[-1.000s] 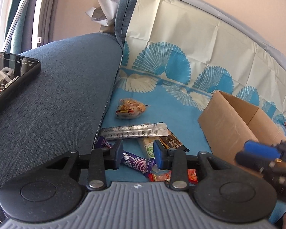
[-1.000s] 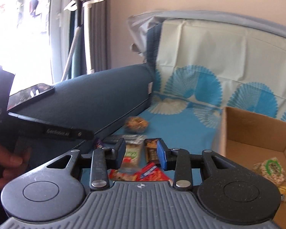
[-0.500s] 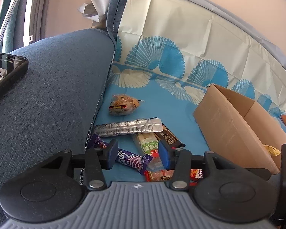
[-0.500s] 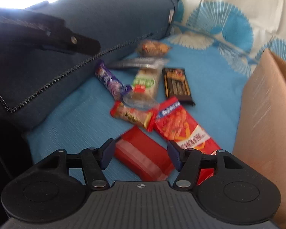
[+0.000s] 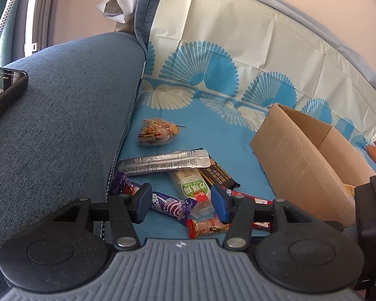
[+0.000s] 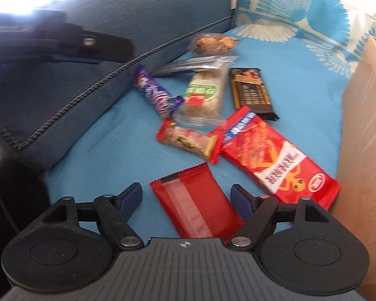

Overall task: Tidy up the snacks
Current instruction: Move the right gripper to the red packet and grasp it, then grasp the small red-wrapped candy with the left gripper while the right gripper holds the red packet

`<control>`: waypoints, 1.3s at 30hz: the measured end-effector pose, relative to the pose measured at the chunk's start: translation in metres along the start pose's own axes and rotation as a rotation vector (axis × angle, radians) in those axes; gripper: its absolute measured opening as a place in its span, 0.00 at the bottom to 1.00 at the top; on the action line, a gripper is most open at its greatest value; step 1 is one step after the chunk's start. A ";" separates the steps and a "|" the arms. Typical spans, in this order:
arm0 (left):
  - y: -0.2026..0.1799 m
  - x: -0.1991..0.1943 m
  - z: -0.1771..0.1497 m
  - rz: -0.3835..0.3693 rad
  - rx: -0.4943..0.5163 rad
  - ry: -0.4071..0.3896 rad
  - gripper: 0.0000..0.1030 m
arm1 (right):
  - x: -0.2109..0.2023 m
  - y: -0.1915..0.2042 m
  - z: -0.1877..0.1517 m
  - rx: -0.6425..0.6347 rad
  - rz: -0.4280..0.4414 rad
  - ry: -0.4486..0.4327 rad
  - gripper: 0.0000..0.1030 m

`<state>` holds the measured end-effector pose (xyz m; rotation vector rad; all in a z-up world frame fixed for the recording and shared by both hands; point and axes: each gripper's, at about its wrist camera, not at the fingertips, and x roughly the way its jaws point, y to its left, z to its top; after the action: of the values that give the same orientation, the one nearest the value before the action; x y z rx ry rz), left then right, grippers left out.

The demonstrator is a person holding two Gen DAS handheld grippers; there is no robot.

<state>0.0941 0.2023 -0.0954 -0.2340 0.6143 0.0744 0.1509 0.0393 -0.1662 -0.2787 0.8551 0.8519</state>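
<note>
1. Snacks lie loose on the blue sofa cover [image 5: 228, 135], between the sofa arm [image 5: 62, 115] and the cardboard box [image 5: 295, 165]. Sorting is at its picking stage, with most packets not yet in the box.

2. Right tool [image 6: 186, 198] is poised low over the plain red packet [image 6: 195, 203]. Its jaws have just been opening and stand wide, the packet lying in the gap between them with neither pad touching it.

3. Left tool [image 5: 179, 203] hangs above the purple bar [image 5: 170, 205] and the green-labelled packet [image 5: 193, 188]. Its jaws have just been opening to a middling gap, and nothing is gripped.

4. Further items on the cover: silver sachet [image 5: 163, 163], dark bar [image 6: 250, 90], large red printed packet [image 6: 275, 155], small red bar [image 6: 188, 140] and a clear nut bag [image 5: 158, 131].

5. Judgement: the step in hand is the right tool's approach to the plain red packet.

6. Next move calls for lowering until the pads straddle the packet's long edges, closing firmly, then lifting towards the box on the right. The flat, slick wrapper may slide or buckle, so a low, square bite is advisable.
</note>
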 end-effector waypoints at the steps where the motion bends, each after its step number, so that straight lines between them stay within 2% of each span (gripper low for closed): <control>1: -0.001 0.003 0.000 -0.003 0.008 0.019 0.55 | -0.001 0.003 0.000 -0.017 0.003 0.006 0.70; 2: -0.003 0.008 0.001 -0.014 0.022 0.045 0.54 | -0.002 0.006 -0.001 -0.038 -0.003 0.011 0.68; 4: -0.011 0.020 0.000 -0.051 0.070 0.118 0.47 | -0.004 0.008 -0.003 -0.056 -0.007 0.010 0.52; 6: -0.021 0.035 -0.003 -0.070 0.125 0.198 0.26 | -0.007 0.007 -0.003 -0.046 -0.006 0.014 0.45; 7: -0.026 0.042 -0.005 -0.075 0.155 0.227 0.24 | -0.008 0.006 -0.003 -0.042 -0.006 0.019 0.44; 10: -0.038 0.055 -0.010 -0.079 0.218 0.261 0.24 | -0.013 0.009 -0.007 -0.062 -0.014 0.024 0.44; 14: -0.053 0.068 -0.015 -0.039 0.277 0.254 0.26 | -0.017 0.010 -0.011 -0.049 -0.048 0.042 0.44; 16: -0.061 0.077 -0.018 -0.032 0.317 0.272 0.31 | -0.019 0.009 -0.012 -0.039 -0.066 0.058 0.44; 18: -0.068 0.085 -0.021 -0.011 0.353 0.286 0.41 | -0.020 0.007 -0.013 -0.027 -0.076 0.074 0.45; 20: -0.073 0.090 -0.024 0.003 0.373 0.293 0.45 | -0.020 0.003 -0.013 -0.008 -0.081 0.086 0.45; 23: -0.076 0.096 -0.027 0.017 0.396 0.299 0.45 | -0.019 0.000 -0.013 0.009 -0.085 0.094 0.45; 24: -0.077 0.097 -0.027 0.022 0.402 0.299 0.39 | -0.019 0.001 -0.012 0.010 -0.088 0.095 0.45; 25: -0.077 0.097 -0.027 0.025 0.403 0.297 0.35 | -0.019 0.001 -0.012 0.011 -0.091 0.095 0.45; 27: -0.074 0.095 -0.026 0.024 0.383 0.292 0.17 | -0.017 0.002 -0.012 0.013 -0.094 0.092 0.46; 28: -0.071 0.093 -0.024 0.016 0.361 0.289 0.15 | -0.017 0.002 -0.012 0.016 -0.095 0.091 0.46; 29: -0.068 0.091 -0.022 0.010 0.341 0.284 0.02 | -0.017 0.002 -0.012 0.022 -0.095 0.089 0.46; 33: -0.054 0.077 -0.015 -0.016 0.242 0.264 0.00 | -0.019 0.001 -0.012 0.055 -0.109 0.075 0.45; 39: -0.035 0.067 -0.009 -0.055 0.112 0.300 0.00 | -0.022 -0.005 -0.012 0.109 -0.124 0.060 0.45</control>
<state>0.1484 0.1661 -0.1348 -0.1536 0.9072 -0.0491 0.1395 0.0174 -0.1577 -0.2599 0.9275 0.6825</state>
